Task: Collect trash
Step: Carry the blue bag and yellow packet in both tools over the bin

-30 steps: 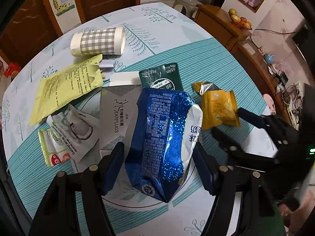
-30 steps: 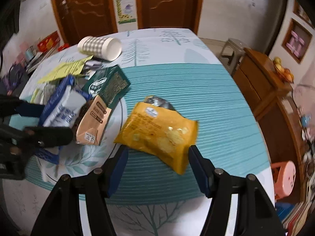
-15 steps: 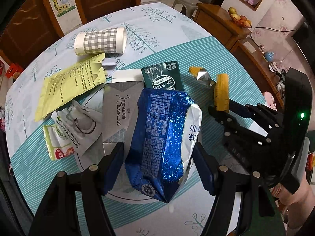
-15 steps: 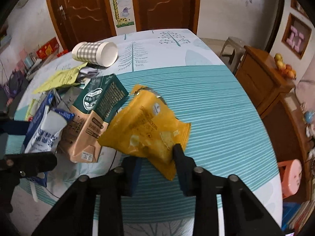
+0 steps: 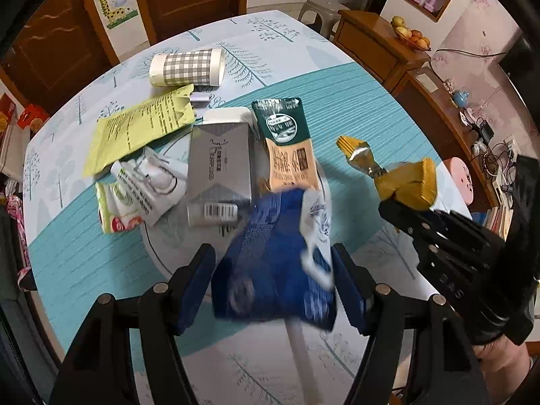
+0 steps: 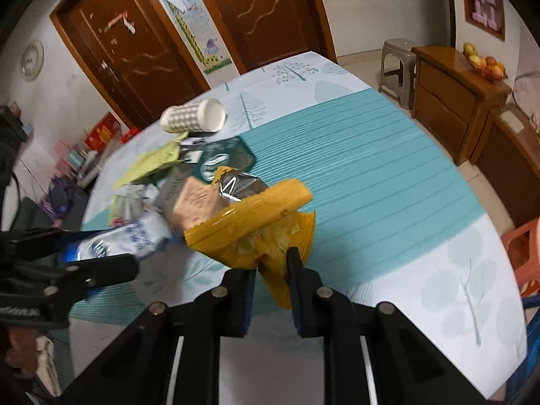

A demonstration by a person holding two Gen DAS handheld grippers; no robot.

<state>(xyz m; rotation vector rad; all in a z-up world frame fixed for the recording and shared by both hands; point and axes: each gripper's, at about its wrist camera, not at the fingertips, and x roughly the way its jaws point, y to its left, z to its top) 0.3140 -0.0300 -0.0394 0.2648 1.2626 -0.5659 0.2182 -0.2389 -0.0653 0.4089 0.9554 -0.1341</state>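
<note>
the blue snack bag [image 5: 273, 263] is motion-blurred, its print unreadable.

Tablecloth [image 5: 337, 81]: pale white-blue printed with grey-blue trees and leaves, crossed by a broad teal band of fine stripes. Cup [image 5: 187, 67]: cream, wrapped in grey-and-white check. Flat packet [image 5: 141, 131]: yellow-green with dark small print. Box [image 5: 219, 172]: silver-grey, white flap, black barcode on a white panel. Carton [image 5: 287, 141]: dark green top with a white round emblem, tan lower half with brown print. Snack bag [image 6: 256, 226]: mustard yellow, crinkled silver inside. Large bag [image 5: 273, 270]: deep blue with a white panel. Small wrapper [image 5: 116, 211]: light green, white and red. Pouch [image 5: 152, 182]: white with black lettering. Doors [image 6: 270, 10]: dark brown.
</note>
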